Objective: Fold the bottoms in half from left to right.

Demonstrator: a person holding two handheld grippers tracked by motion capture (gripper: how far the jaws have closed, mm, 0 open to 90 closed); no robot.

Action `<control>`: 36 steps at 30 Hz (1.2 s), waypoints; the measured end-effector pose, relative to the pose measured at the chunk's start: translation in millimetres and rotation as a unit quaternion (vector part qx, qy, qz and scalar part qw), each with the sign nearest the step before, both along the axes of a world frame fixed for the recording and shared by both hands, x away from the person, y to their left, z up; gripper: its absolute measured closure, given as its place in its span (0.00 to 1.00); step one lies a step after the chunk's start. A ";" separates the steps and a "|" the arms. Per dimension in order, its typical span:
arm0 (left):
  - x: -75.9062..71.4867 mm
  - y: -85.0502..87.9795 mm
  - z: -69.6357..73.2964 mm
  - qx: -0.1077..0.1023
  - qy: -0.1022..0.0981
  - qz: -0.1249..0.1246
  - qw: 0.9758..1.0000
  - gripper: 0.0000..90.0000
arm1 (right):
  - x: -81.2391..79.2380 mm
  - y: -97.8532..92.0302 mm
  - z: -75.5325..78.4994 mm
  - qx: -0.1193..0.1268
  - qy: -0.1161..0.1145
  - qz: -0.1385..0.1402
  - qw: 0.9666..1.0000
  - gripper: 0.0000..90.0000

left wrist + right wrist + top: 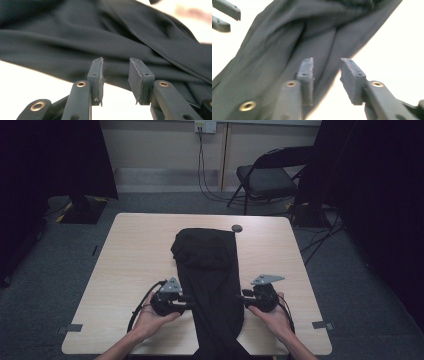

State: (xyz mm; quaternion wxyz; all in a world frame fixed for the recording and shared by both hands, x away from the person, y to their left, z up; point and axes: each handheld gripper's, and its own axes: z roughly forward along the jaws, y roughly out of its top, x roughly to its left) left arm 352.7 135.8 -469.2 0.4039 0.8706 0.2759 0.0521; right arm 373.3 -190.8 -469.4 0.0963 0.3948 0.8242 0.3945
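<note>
Two tongs, left [192, 301] and right [240, 296], flanked black trousers [210, 280] on worktop [135, 245]; jaws apart, empty. Small dark disc [237, 228] beyond; no writing legible.

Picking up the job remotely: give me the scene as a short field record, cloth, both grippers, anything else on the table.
cloth: black garment, long strip down the table's middle, far end folded back, near end over the front edge
left gripper: at cloth's left edge, jaws apart, nothing gripped
right gripper: at cloth's right edge, jaws apart, nothing gripped
other: small dark disc near far edge
</note>
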 end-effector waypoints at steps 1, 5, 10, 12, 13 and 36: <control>-3.9 -6.2 -4.7 0.005 0.009 -0.012 1.000 0.70 | -3.6 -4.3 -4.0 -0.006 0.006 -0.002 1.000 0.72; -6.6 -22.9 -17.5 0.038 0.009 -0.026 0.999 0.63 | -4.1 -9.7 -9.4 0.006 0.015 0.002 1.000 0.73; -7.0 -28.9 -19.7 0.051 -0.016 -0.021 0.998 0.60 | -2.4 2.6 -18.4 -0.022 0.026 0.019 0.999 1.00; -7.9 -29.3 -19.5 0.056 -0.020 -0.023 0.998 0.60 | 0.6 -1.3 -15.0 -0.027 0.009 0.007 1.000 1.00; -8.3 -29.9 -19.8 0.056 -0.022 -0.021 0.998 0.60 | 3.0 -6.3 -12.5 -0.018 0.004 -0.004 1.000 1.00; 14.7 -26.8 -21.8 0.062 -0.038 0.023 0.997 0.59 | -20.3 12.0 -8.1 -0.024 -0.004 0.039 0.999 0.72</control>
